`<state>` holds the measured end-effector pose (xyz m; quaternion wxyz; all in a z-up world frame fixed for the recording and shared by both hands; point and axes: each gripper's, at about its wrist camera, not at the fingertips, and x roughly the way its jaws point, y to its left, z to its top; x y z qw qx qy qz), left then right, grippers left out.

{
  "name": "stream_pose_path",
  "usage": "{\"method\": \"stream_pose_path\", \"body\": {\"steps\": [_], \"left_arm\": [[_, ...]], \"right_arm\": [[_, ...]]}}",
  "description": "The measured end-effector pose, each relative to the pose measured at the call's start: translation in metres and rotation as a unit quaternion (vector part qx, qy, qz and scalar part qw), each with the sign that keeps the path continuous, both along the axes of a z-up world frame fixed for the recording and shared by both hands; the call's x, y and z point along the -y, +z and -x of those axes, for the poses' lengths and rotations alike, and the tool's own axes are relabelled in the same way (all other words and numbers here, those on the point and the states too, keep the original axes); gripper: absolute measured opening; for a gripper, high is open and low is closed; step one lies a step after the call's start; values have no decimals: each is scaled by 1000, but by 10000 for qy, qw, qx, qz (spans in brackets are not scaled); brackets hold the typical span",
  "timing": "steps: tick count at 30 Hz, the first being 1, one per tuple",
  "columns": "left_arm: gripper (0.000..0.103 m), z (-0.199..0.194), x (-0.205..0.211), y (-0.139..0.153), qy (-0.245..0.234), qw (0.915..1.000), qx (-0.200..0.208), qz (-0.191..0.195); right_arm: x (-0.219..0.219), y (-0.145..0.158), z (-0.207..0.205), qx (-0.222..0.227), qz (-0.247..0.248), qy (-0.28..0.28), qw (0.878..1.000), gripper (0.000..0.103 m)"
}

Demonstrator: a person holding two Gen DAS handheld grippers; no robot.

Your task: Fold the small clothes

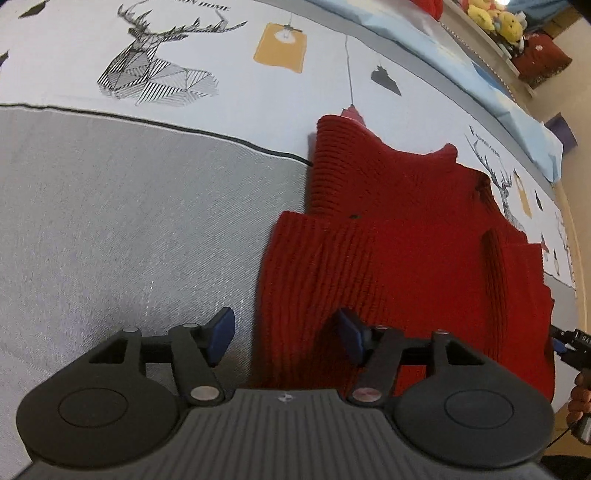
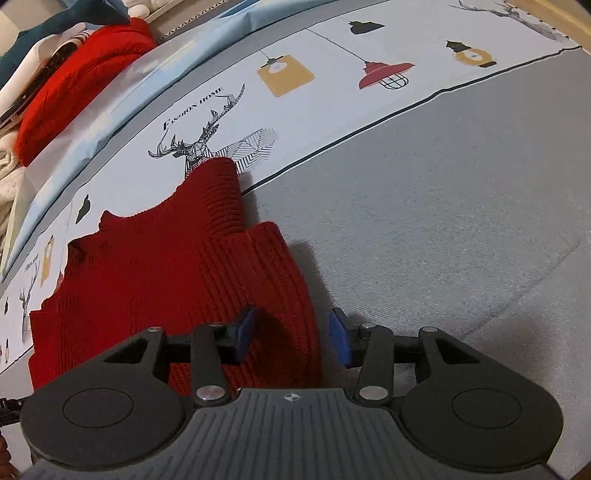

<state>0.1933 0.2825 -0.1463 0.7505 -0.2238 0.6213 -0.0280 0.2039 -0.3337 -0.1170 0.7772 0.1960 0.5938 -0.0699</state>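
Note:
A red ribbed knit sweater (image 1: 388,240) lies folded flat on the bed cover, its sleeves laid over the body. In the left wrist view, my left gripper (image 1: 286,332) points steeply down and is open. Its blue pads straddle the sweater's left edge, one over the grey cover and one over the knit. In the right wrist view, the same sweater (image 2: 177,280) fills the left. My right gripper (image 2: 292,334) is open too, straddling the sweater's right edge without pressing it. That gripper also shows at the right rim of the left wrist view, held by a hand (image 1: 580,395).
The bed cover has a grey field (image 2: 443,221) and a white band printed with deer and lamps (image 1: 159,70). A pile of clothes with another red knit (image 2: 74,85) lies beyond the bed. Plush toys (image 1: 495,18) sit on a far shelf.

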Motion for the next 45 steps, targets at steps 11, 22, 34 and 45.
{"method": "stream_pose_path", "body": {"steps": [11,22,34,45], "left_arm": [[31,1,2,2,-52,9999,68,87],[9,11,-2,67,52,9881,1535,-126],[54,-35,21,57,331,9857,1552,-572],[65,27,31,35,-1200,9917,466,4]], "right_arm": [[0,1,0,38,-105,147,9998,26],[-16,59,6,1535,244,616,9859,9],[-25,48,-36,1986,737,188,9771,17],[-27,15,15,124,517,502,9973,45]]}}
